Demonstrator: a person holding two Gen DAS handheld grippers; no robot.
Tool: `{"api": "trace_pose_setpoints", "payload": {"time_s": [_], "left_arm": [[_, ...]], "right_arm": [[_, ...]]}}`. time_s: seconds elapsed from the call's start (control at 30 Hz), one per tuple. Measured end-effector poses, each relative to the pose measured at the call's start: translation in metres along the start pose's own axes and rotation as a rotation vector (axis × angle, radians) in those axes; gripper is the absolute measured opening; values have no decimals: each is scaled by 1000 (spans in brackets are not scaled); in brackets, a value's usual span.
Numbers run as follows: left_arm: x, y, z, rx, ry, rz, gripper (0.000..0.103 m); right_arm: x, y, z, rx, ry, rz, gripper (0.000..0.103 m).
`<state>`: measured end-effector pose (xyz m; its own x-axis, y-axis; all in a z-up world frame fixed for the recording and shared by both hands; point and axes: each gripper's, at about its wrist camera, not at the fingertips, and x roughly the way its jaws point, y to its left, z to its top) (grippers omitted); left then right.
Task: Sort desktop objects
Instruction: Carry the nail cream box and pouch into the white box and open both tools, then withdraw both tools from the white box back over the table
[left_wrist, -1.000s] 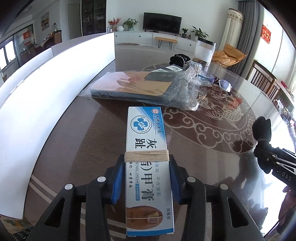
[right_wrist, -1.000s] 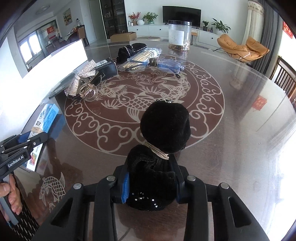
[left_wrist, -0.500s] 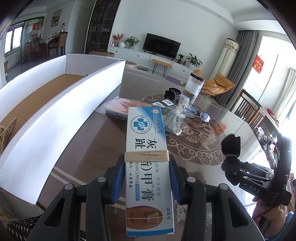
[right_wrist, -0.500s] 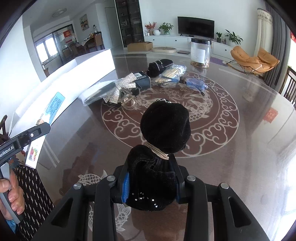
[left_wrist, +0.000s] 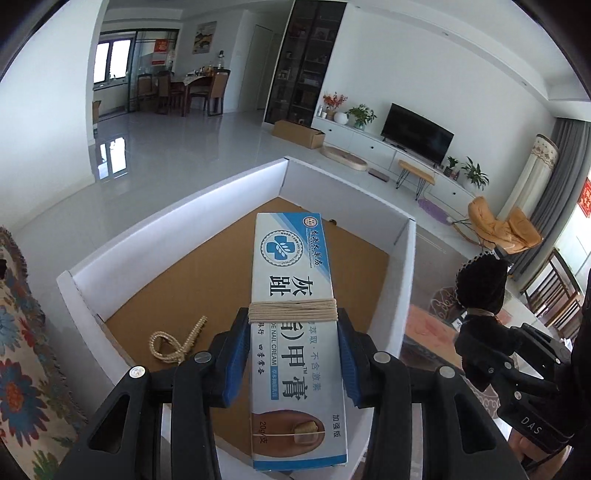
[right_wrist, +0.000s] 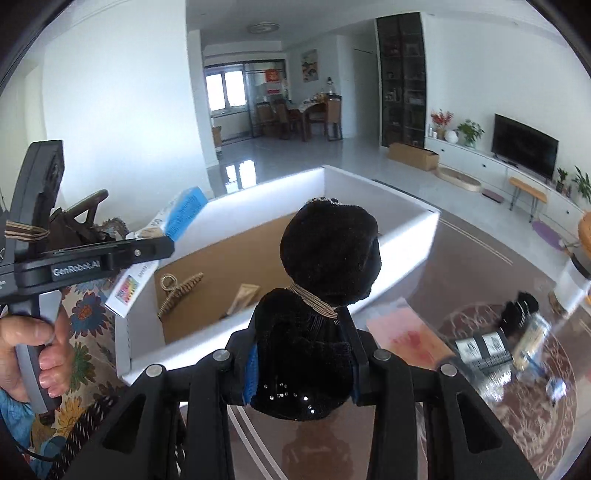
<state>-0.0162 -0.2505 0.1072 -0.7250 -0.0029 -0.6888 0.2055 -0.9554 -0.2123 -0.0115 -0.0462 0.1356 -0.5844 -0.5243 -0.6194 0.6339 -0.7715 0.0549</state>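
blurring table clutter (right_wrist: 517, 350) at right

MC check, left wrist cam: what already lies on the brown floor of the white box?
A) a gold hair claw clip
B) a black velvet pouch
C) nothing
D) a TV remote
A: a gold hair claw clip lies on the brown floor of the white box, left of the nail cream carton clamped in the left gripper.
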Motion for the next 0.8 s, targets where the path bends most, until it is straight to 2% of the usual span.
{"api": "trace_pose_setpoints", "payload": {"time_s": [0.07,0.13,0.3,0.37,0.4,0.43,0.47,0.57,0.63,0.8], "left_arm": [[22,14,11,4,56,49,44],[43,23,16,8,109,79,44],[88,29,15,28,224,121,44],[100,31,12,29,267,162,46],[106,33,10,27,290,182,46],[109,34,9,24,306,197,46],[109,34,9,20,308,204,47],[99,33,6,28,259,234,70],[85,25,2,36,211,237,70],[34,-19,-14,100,107,130,71]], "right_arm": [[36,19,27,-38,21,37,37],[78,30,49,-51,78,67,37],[159,36,69,-53,212,36,38],[177,33,68,-36,252,23,46],[182,29,67,-27,265,20,62],[184,26,65,-16,268,22,79],[181,22,63,-8,259,29,84],[157,15,56,10,194,46,88],[135,8,48,30,145,47,91],[68,-18,2,81,27,14,95]]}}
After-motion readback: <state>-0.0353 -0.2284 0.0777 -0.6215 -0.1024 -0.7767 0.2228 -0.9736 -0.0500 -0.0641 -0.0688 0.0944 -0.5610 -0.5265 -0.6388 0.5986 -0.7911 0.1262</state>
